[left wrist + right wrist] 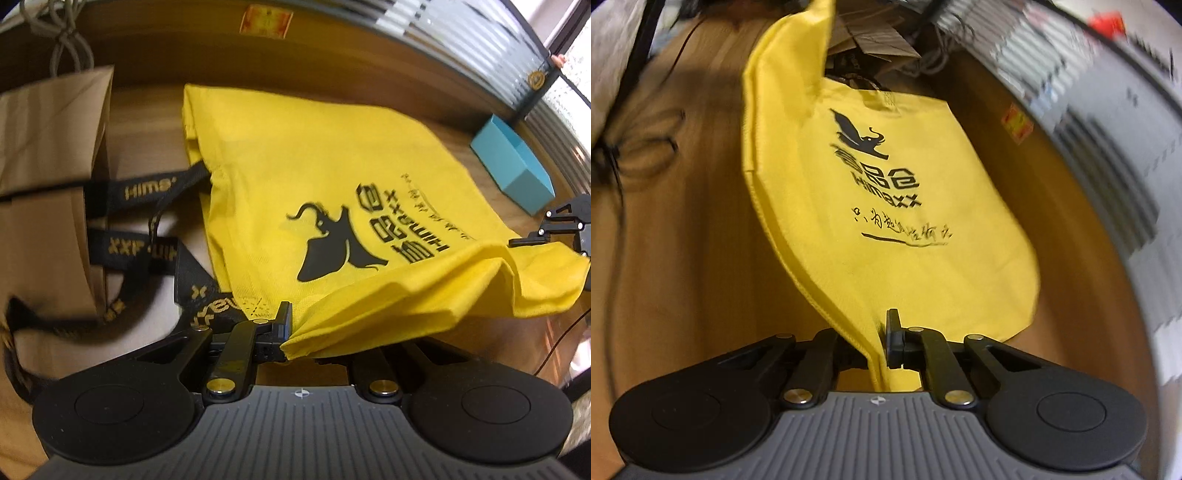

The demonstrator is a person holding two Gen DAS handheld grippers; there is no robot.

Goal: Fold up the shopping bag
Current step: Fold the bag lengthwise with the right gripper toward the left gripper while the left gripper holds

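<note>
A yellow fabric shopping bag (314,177) with a black elephant logo lies on the wooden table (147,110), its near edge lifted. Its black printed handles (147,188) trail off to the left. My left gripper (295,332) is shut on the bag's near corner by the handles; one finger is hidden under the fabric. My right gripper (881,343) is shut on the bottom edge of the bag (886,258), the cloth pinched between its fingers. In the left wrist view the right gripper (532,242) shows at the far right, on the raised fold.
A brown paper bag (48,147) lies left of the handles. A blue open box (517,166) stands at the table's right, near ribbed glass panels. Loose cables (646,155) lie on the wood left of the bag; clutter and cords sit behind it.
</note>
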